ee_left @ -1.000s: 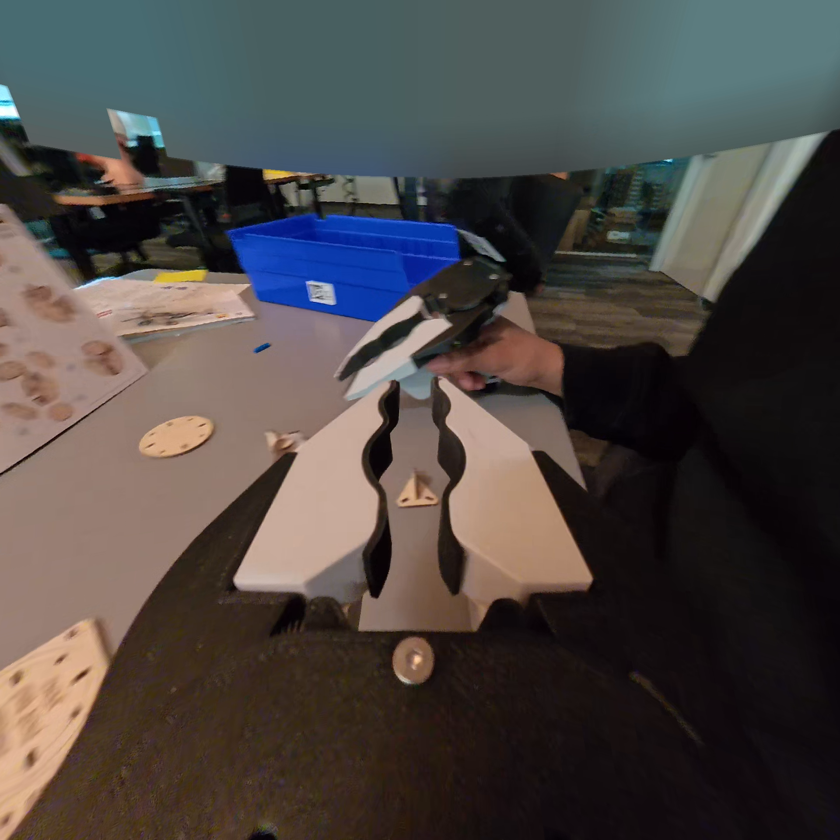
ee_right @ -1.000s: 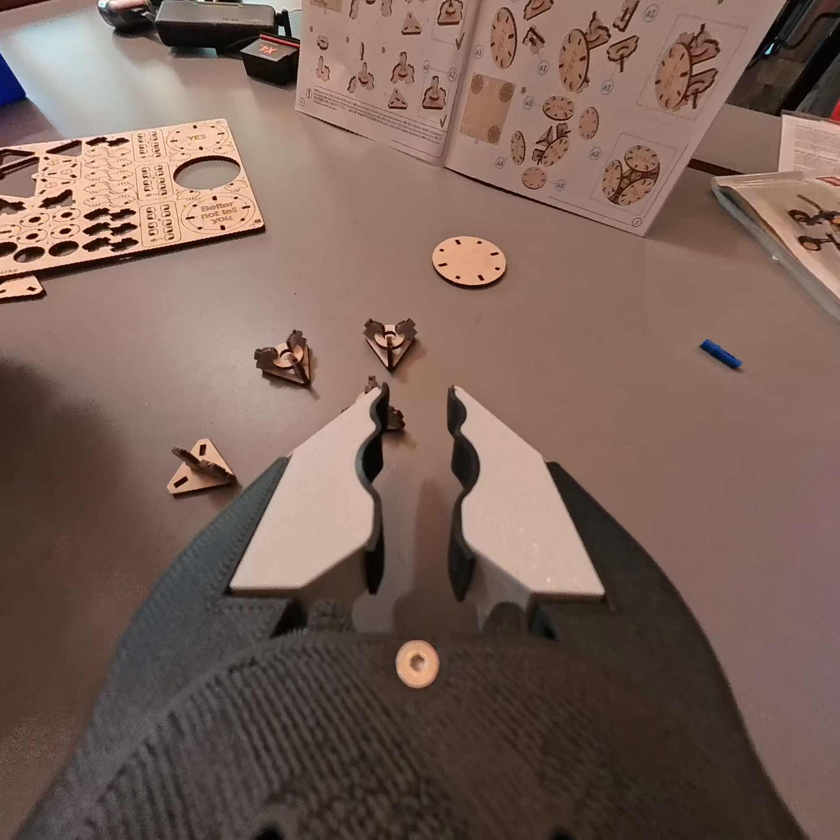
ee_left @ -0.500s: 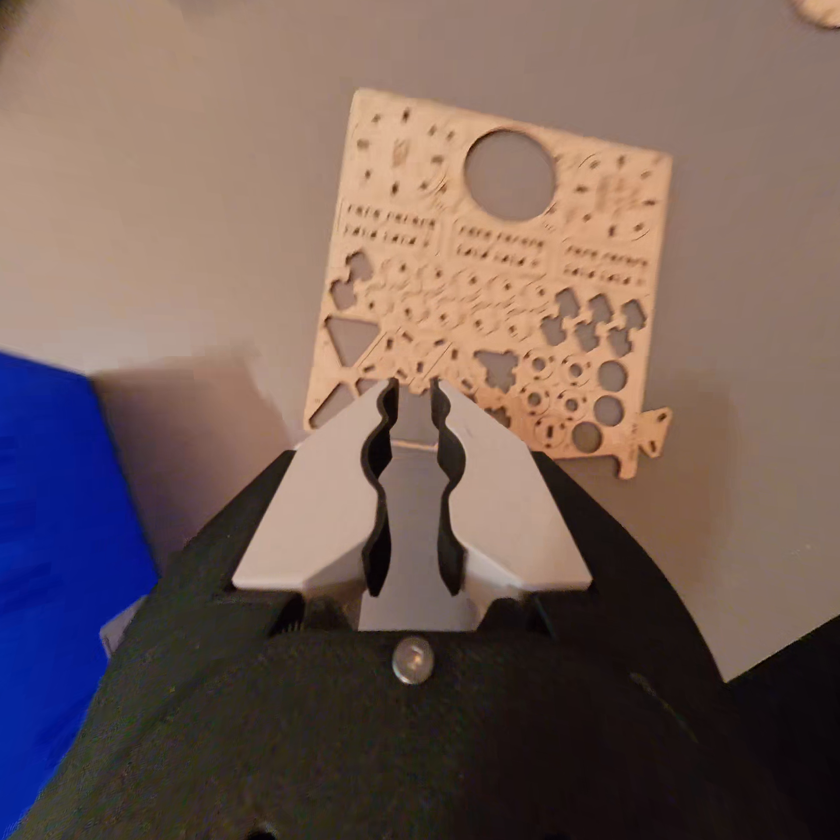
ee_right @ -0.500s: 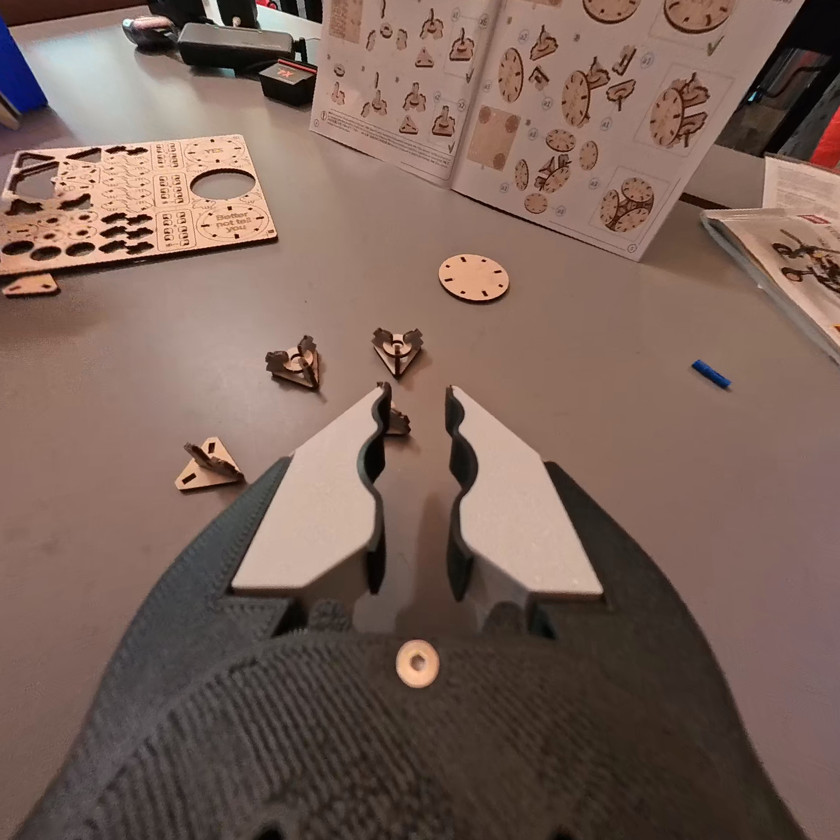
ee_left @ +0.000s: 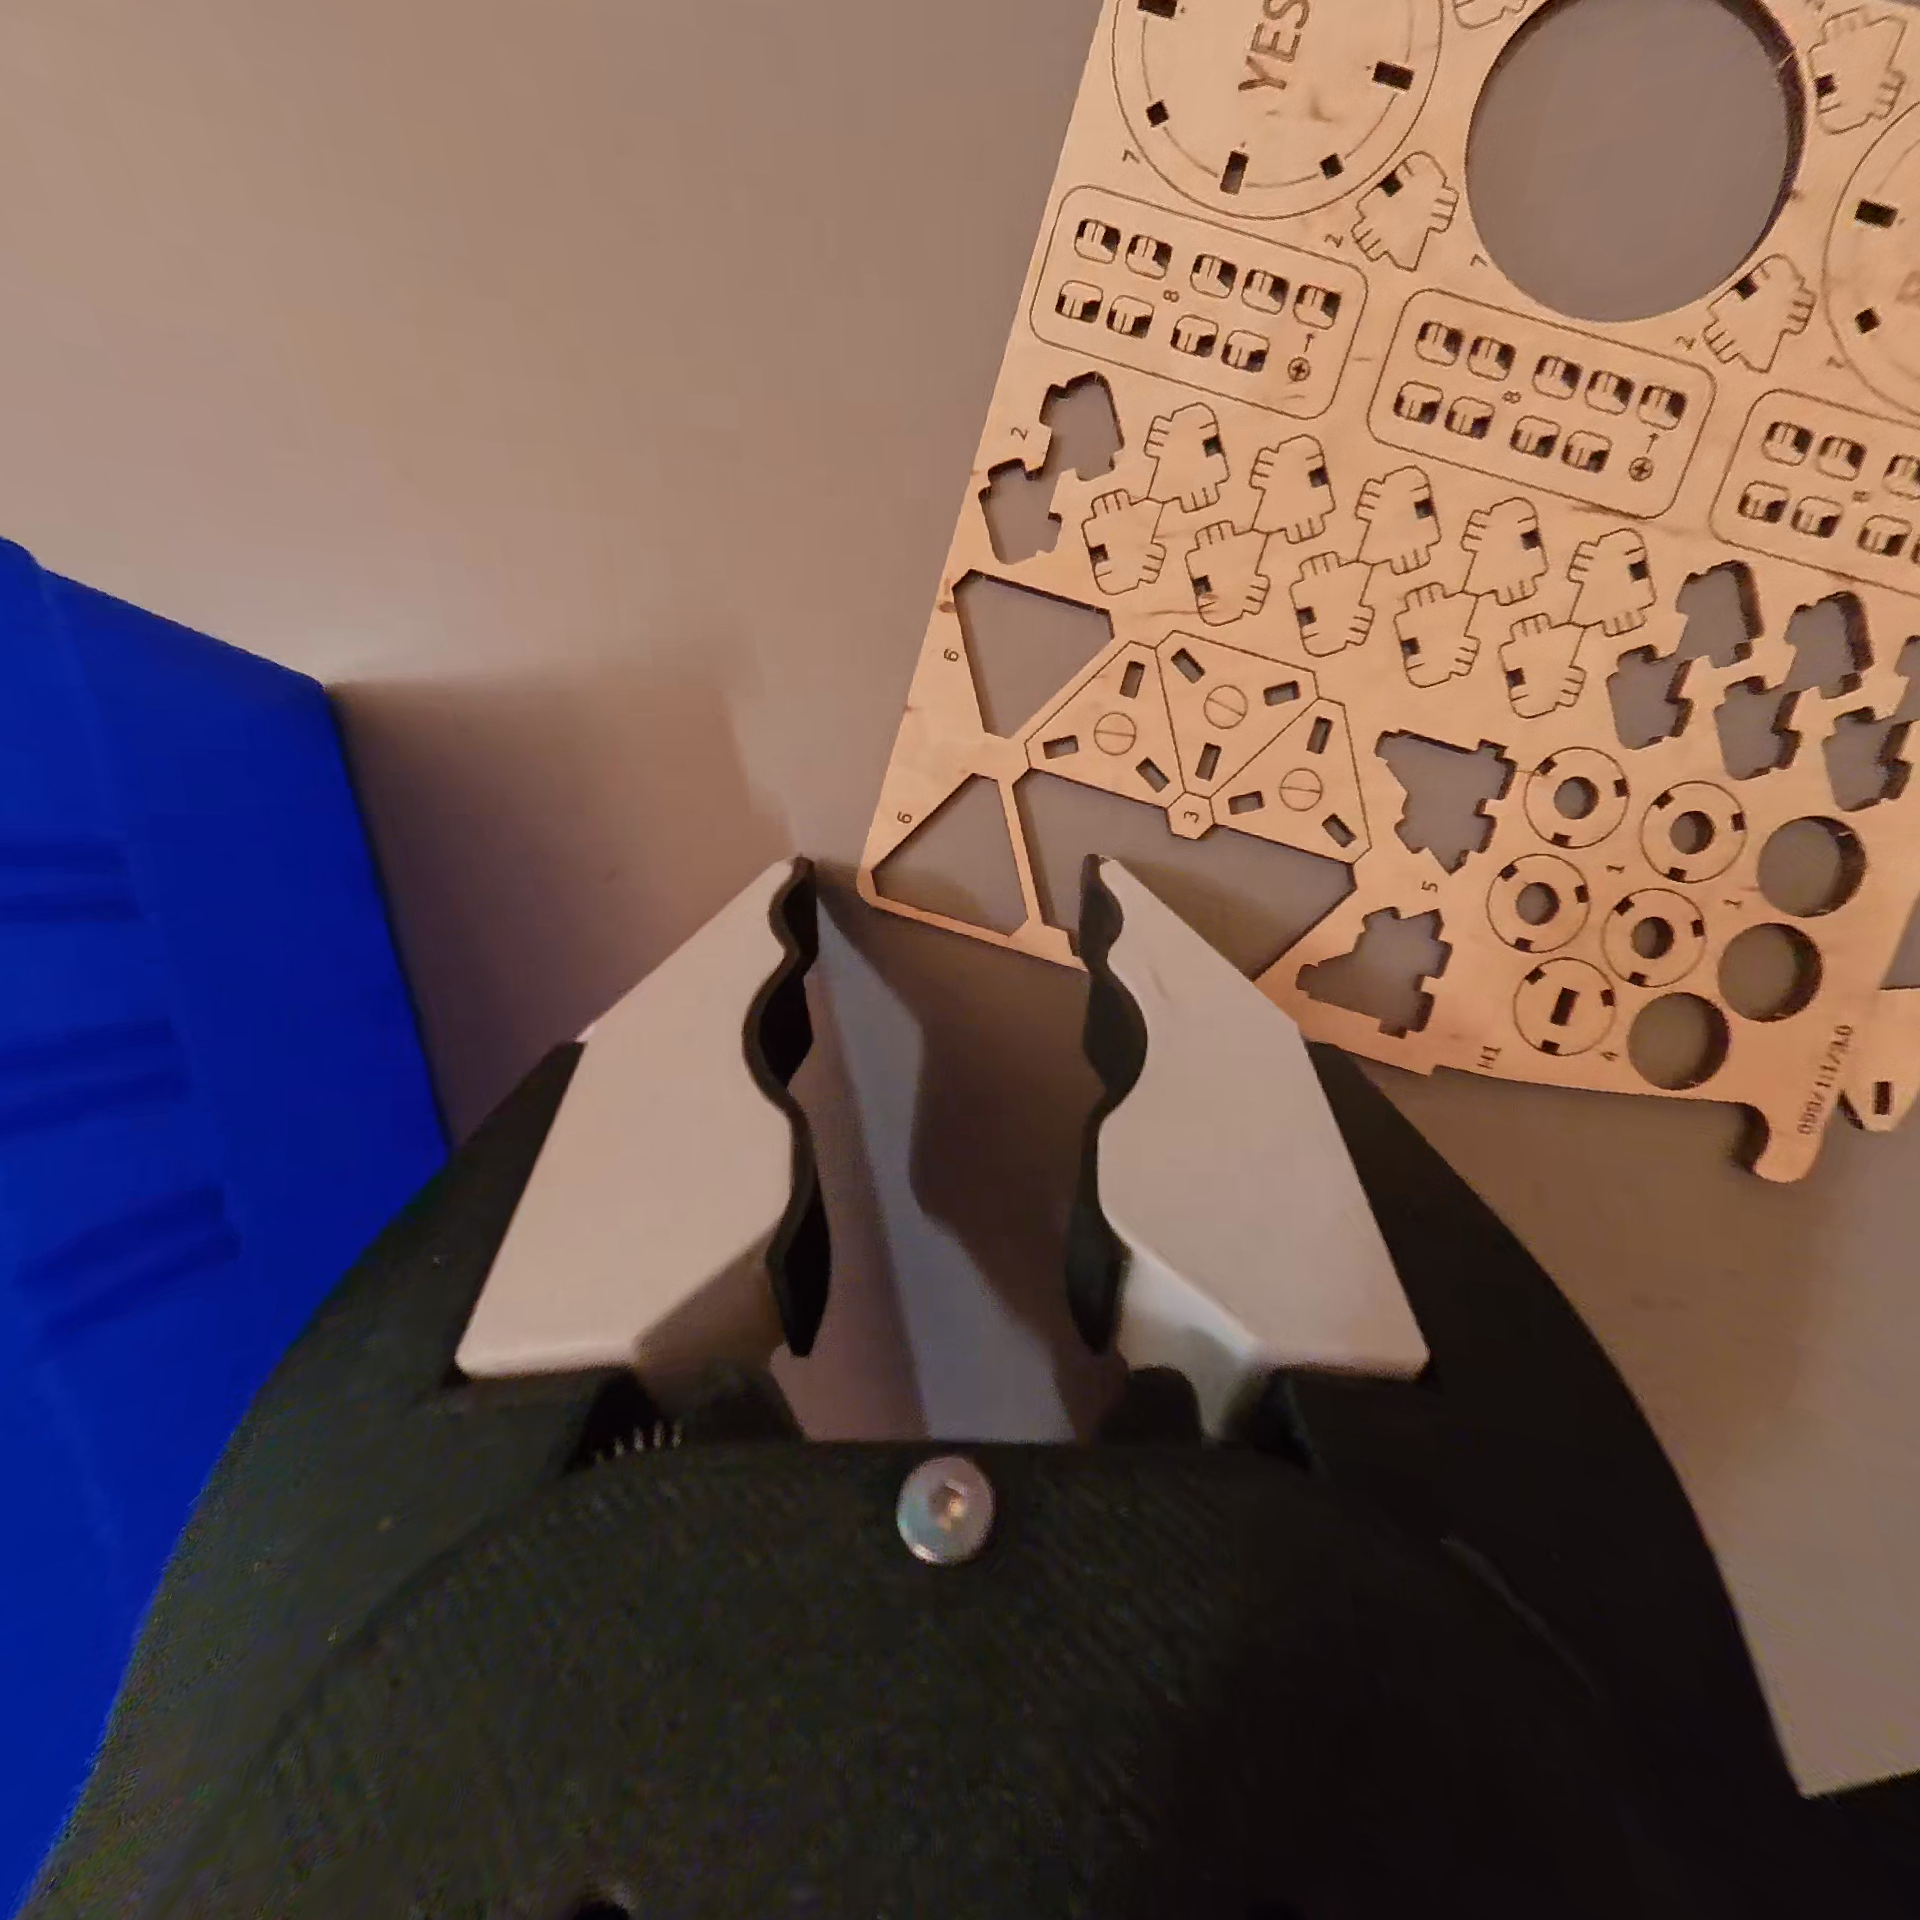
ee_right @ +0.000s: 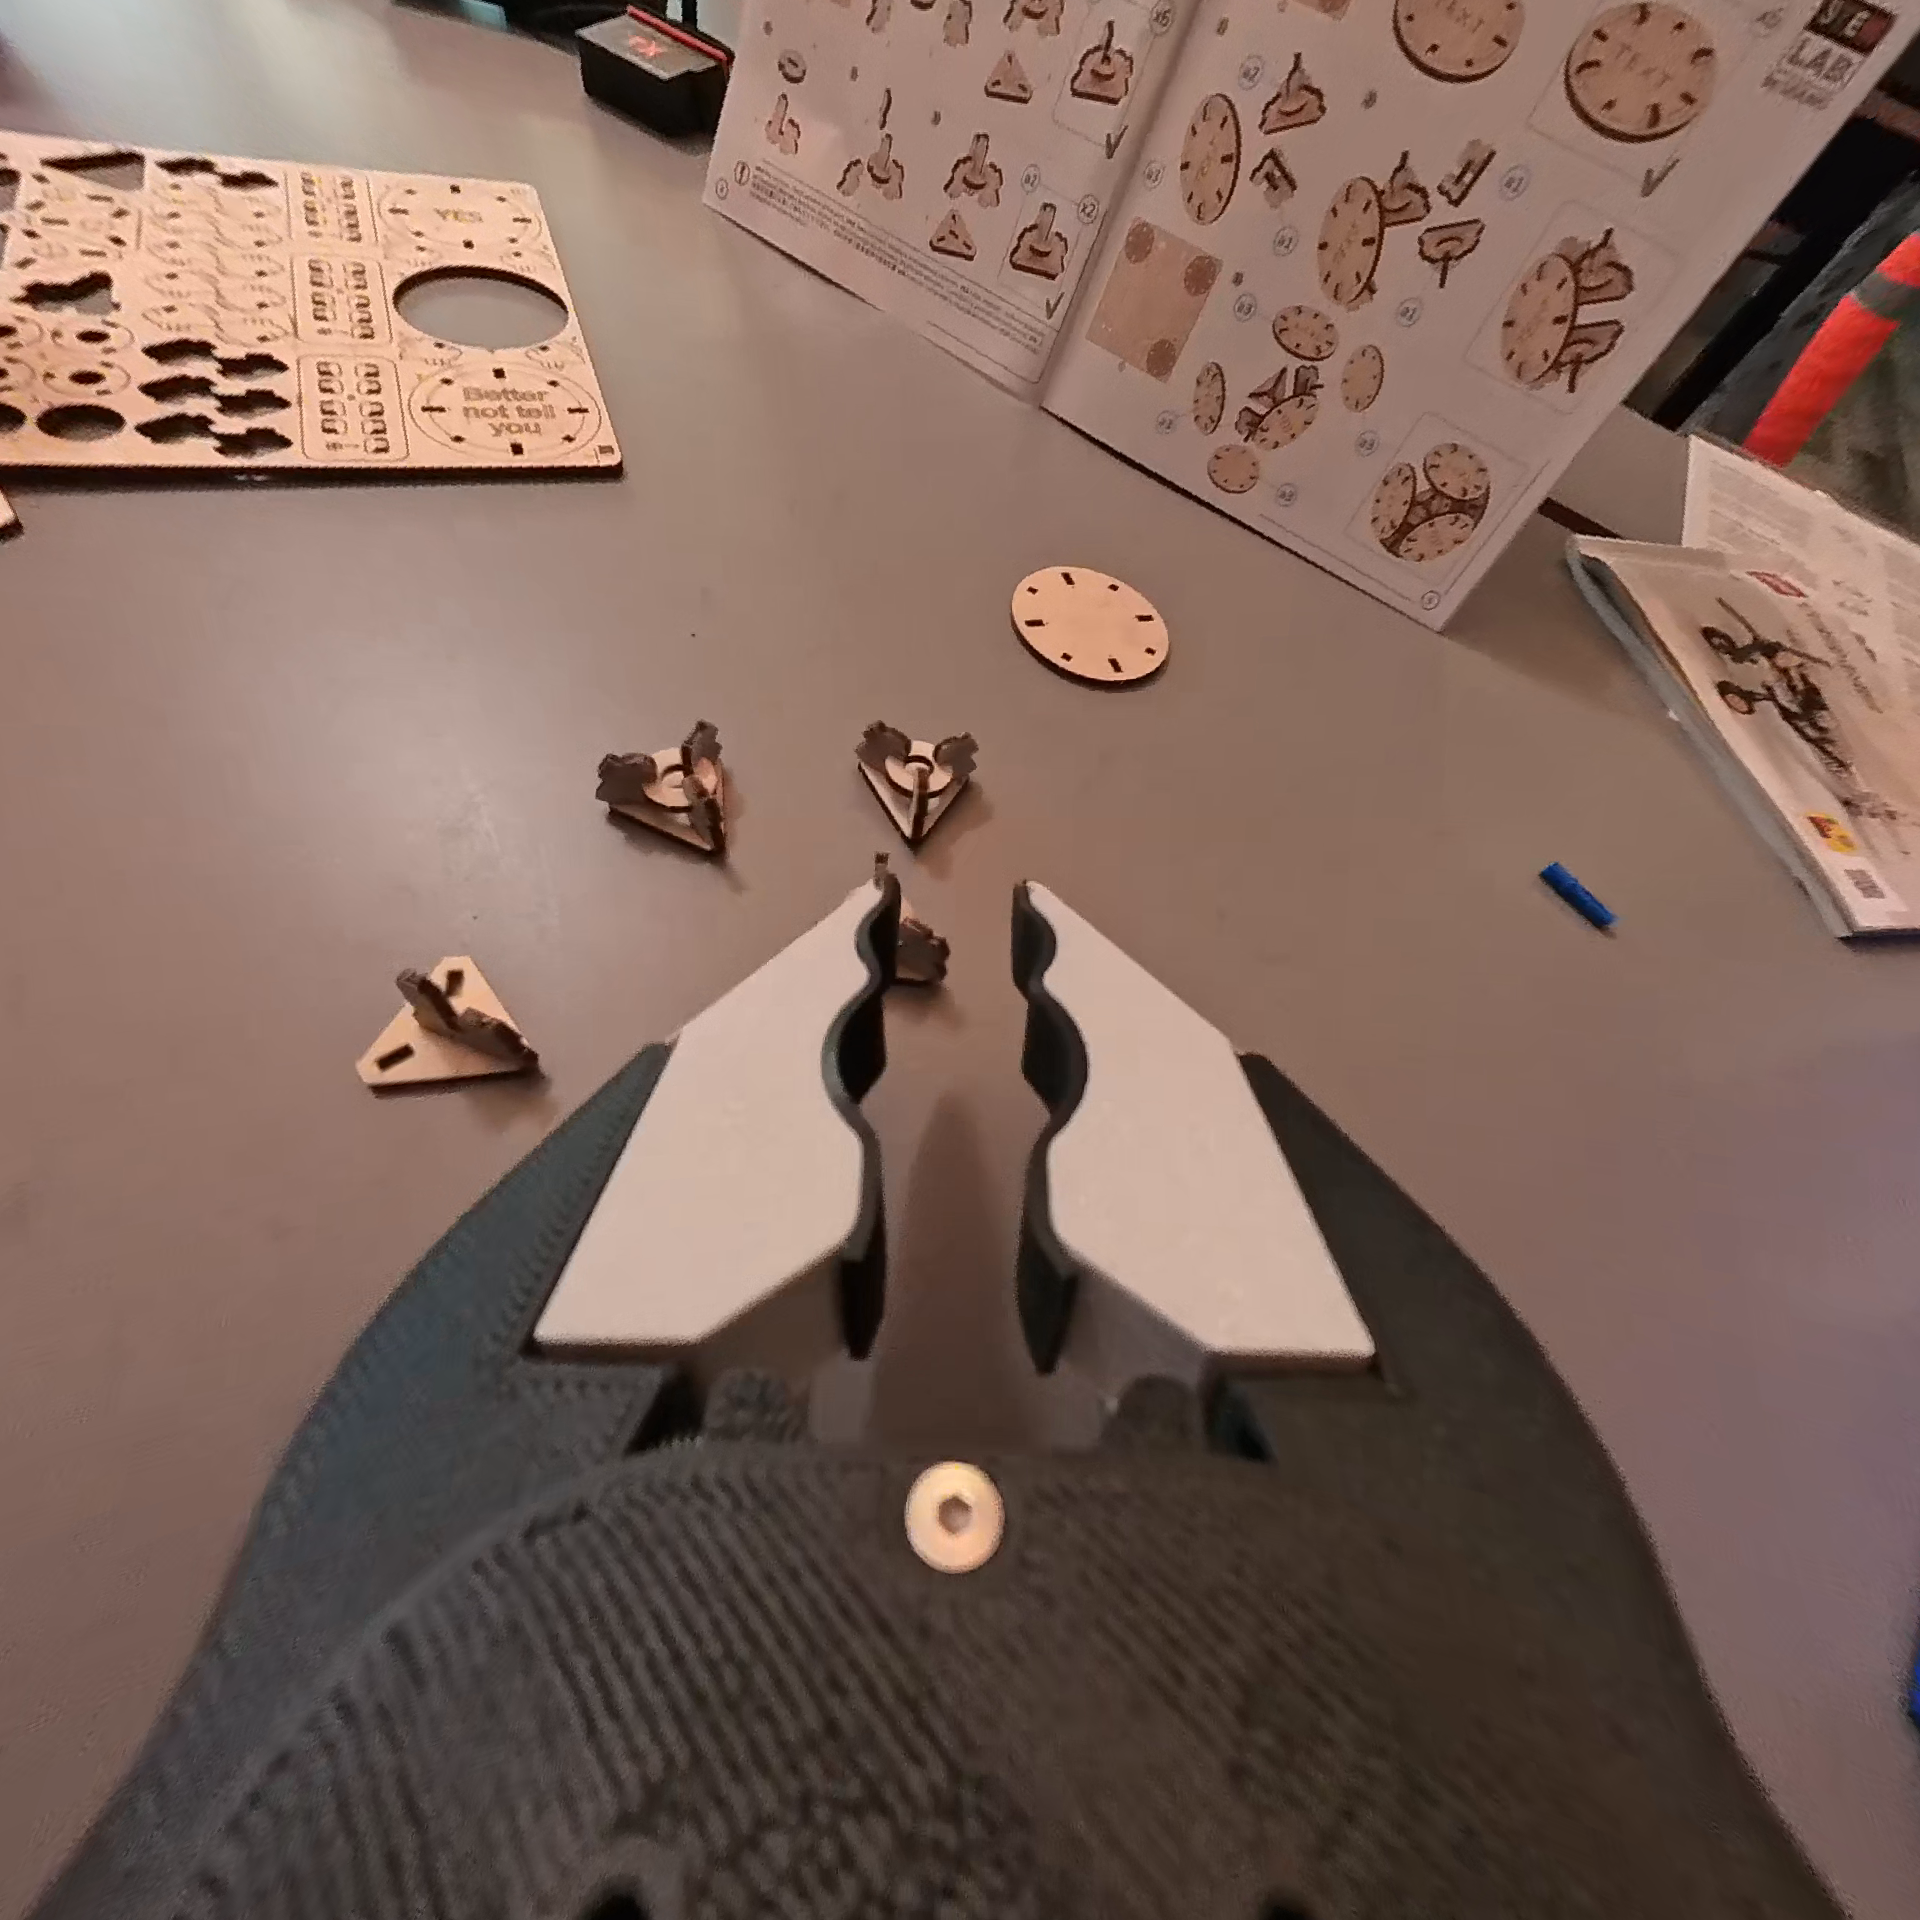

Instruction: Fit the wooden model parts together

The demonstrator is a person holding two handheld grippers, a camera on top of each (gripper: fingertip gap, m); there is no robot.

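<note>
My left gripper (ee_left: 945,883) is open and empty, low over the near left corner of a laser-cut wooden parts sheet (ee_left: 1455,582). That corner lies between and just beyond its fingertips, and the pads do not touch it. My right gripper (ee_right: 954,902) is open and empty above the grey table (ee_right: 312,644). A small wooden triangle assembly (ee_right: 923,948) sits on the table by its left fingertip, partly hidden behind that finger. Three more triangle assemblies lie ahead and to the left (ee_right: 670,790), (ee_right: 914,774), (ee_right: 447,1023). The sheet also shows in the right wrist view (ee_right: 312,343).
A blue bin (ee_left: 156,1039) stands close on the left of my left gripper. A round wooden disc (ee_right: 1089,627), an open instruction booklet (ee_right: 1247,208), a blue peg (ee_right: 1577,894), a magazine (ee_right: 1787,707) and a black box (ee_right: 649,62) are on the table. There is about 40 centimeters between the tips of the two grippers.
My left gripper swung from facing across the table down to the parts sheet, moved closer to its corner, and its jaws opened wide. My right gripper hardly moved; its jaws narrowed slightly.
</note>
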